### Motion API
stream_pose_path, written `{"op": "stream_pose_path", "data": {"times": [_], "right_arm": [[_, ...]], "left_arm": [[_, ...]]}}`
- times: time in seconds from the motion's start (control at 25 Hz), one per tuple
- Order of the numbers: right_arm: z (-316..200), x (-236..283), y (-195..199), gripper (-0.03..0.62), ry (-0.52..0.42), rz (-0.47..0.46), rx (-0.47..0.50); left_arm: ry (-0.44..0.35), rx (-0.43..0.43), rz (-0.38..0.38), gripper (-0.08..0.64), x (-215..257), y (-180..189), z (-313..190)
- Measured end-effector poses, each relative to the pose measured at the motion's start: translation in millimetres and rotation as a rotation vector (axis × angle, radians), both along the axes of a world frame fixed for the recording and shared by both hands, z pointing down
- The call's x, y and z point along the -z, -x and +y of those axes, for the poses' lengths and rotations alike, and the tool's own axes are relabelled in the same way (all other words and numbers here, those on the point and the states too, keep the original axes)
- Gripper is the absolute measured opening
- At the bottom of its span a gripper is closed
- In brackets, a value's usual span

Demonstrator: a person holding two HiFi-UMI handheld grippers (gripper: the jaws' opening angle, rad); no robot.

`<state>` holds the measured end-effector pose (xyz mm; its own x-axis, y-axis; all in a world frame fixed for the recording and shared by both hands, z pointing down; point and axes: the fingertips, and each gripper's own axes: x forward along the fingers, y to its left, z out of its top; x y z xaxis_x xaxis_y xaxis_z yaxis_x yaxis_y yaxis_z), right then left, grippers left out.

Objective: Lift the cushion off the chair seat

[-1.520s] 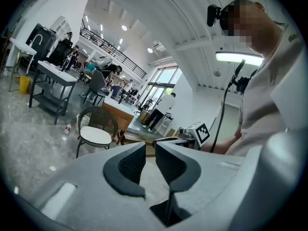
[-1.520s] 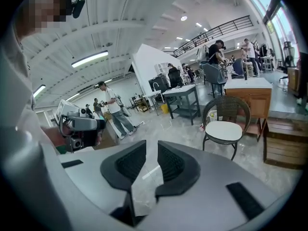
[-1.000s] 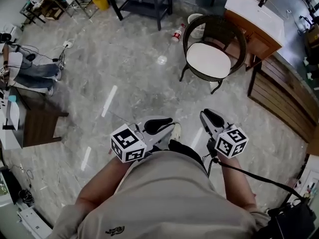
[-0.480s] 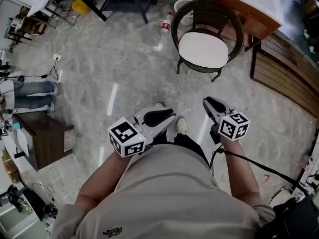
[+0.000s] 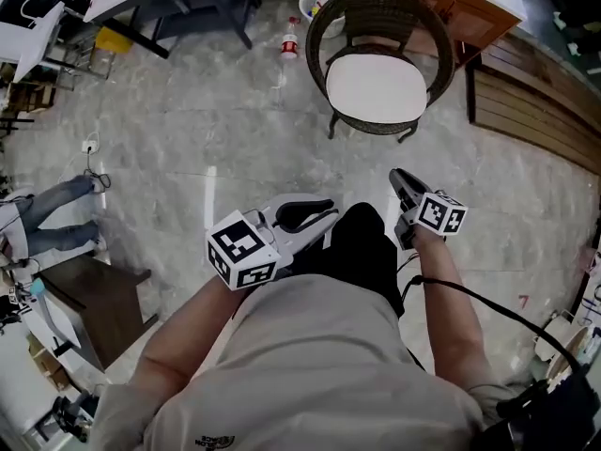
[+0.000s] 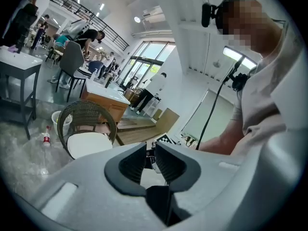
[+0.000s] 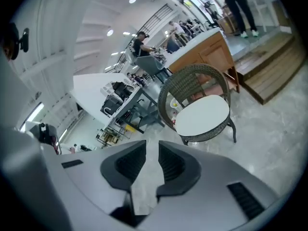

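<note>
A glossy grey stone floor [image 5: 235, 120] fills the room. On it, at the far end of the head view, stands a round wicker chair [image 5: 380, 0], and the white cushion [image 5: 377, 87] lies flat on its seat, well apart from both grippers. Behind the chair is a wooden desk [image 5: 465, 3] with a pale top, cut off by the frame edge, and to its right lies a slatted wooden platform [image 5: 535, 111]. A small bottle [image 5: 288, 41] lies on the floor just left of the chair; its label is too small to read. A dark-framed table [image 5: 188, 3] stands at the upper left and a low dark wooden table [image 5: 103, 299] at the left. The left tongs [image 5: 327, 216] and right tongs [image 5: 398, 177] are held above the floor, each with its jaws a narrow gap apart and nothing between them. The person's torso [image 5: 310, 365] hides the floor below the hands. The chair's legs are mostly hidden under its seat.
</note>
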<state>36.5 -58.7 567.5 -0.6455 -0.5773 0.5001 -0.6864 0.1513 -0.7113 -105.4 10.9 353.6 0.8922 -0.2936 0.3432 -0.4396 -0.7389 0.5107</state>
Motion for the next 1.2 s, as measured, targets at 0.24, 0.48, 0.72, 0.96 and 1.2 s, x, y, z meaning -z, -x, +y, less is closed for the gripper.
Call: {"op": "stream_pose_path", "data": {"times": [0.24, 0.48, 0.72, 0.96, 1.2], "right_arm": [[-46.3, -86.1, -11.0, 0.089, 0.166, -0.159, -0.243], [-113.3, -165.6, -34.3, 0.107, 0.276, -0.319, -0.476], [-162.0, -242.9, -46.4, 0.132, 0.337, -0.363, -0.535], [-188.8, -300.7, -45.1, 0.170, 0.400, -0.361, -0.552], [-196.9, -347.7, -52.8, 0.193, 0.460, -0.376, -0.626]], "left_arm": [[0.062, -0.039, -0.008, 0.054, -28.2, -0.5, -39.2], [0.082, -0.071, -0.050, 0.054, -56.6, -33.1, -101.6], [0.114, -0.139, -0.022, 0.054, -73.2, -71.6, -153.2], [0.147, -0.143, -0.028, 0.054, -106.1, -88.0, -191.3], [0.190, -0.161, -0.025, 0.054, -136.7, -102.6, -211.4]]}}
